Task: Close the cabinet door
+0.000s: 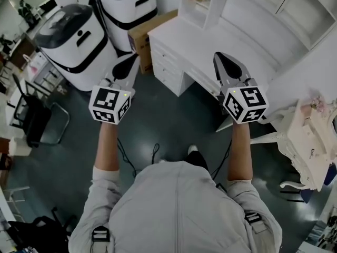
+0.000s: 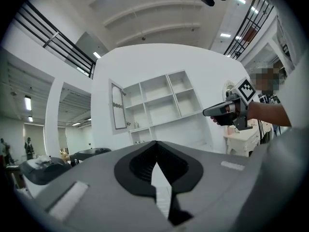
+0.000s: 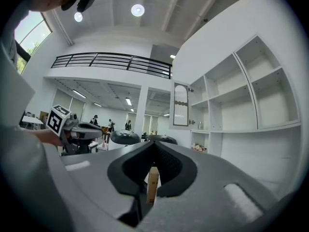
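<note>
A white shelf cabinet stands on the wall ahead, and its narrow glazed door point(image 2: 117, 105) point(image 3: 180, 105) is swung open at the upper left of the shelves. My left gripper point(image 1: 131, 57) point(image 2: 156, 144) is held level in front of me, well short of the cabinet. Its jaws are together with nothing between them. My right gripper point(image 1: 218, 56) point(image 3: 153, 144) is level beside it over the edge of the white desk point(image 1: 174, 62), jaws also meeting at the tips and empty. Each gripper shows in the other's view: the right gripper point(image 2: 227, 111) and the left gripper point(image 3: 79, 128).
Two big white-and-black machines point(image 1: 79, 41) point(image 1: 129, 7) stand at the left, with a cardboard box point(image 1: 142, 36) between them and the desk. A black chair point(image 1: 37, 120) is at the far left. An ornate white table point(image 1: 308, 141) stands at the right.
</note>
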`<move>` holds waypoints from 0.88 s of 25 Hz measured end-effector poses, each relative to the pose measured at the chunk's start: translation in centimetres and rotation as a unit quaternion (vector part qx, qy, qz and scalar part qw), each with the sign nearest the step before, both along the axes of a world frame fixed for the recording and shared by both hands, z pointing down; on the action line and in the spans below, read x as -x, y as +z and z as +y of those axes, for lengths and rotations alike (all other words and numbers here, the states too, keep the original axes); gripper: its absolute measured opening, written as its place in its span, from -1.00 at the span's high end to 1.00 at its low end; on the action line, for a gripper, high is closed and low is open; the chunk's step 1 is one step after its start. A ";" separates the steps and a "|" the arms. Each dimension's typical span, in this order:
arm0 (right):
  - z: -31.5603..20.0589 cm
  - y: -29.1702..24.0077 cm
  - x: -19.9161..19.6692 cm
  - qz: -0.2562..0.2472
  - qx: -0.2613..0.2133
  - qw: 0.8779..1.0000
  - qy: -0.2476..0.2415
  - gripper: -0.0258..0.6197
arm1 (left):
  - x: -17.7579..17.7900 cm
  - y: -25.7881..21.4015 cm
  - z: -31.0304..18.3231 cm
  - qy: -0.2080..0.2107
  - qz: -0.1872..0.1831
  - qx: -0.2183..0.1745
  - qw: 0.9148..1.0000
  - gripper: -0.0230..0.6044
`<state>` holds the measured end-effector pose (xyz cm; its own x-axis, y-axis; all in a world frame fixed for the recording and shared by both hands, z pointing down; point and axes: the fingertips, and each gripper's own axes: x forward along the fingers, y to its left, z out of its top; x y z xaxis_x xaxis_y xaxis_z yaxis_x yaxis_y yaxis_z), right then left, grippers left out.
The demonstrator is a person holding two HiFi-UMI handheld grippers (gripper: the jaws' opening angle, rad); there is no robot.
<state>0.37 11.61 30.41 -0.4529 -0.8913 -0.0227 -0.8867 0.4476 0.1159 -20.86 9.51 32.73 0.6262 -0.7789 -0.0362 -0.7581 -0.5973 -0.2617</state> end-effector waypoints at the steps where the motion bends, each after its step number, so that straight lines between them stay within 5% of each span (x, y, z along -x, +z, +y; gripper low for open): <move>1: -0.3 0.1 -0.2 -0.007 0.003 1.000 0.002 0.92 | -0.1 0.1 -0.2 0.002 -0.002 0.000 1.000 0.87; 10: -7.0 0.5 -2.1 -0.019 0.002 1.000 -0.011 0.92 | -1.6 1.1 -6.2 -0.013 0.000 0.006 1.000 0.87; 22: -24.1 -3.1 -8.5 -0.022 -0.018 0.998 -0.064 0.92 | -8.5 -1.8 -22.0 -0.054 0.022 -0.002 0.998 0.87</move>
<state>8.85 -12.47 27.32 -0.5614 -0.8240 -0.0761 -0.8267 0.5544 0.0956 -12.38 -12.50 30.90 0.5362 -0.8416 -0.0645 -0.8288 -0.5105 -0.2290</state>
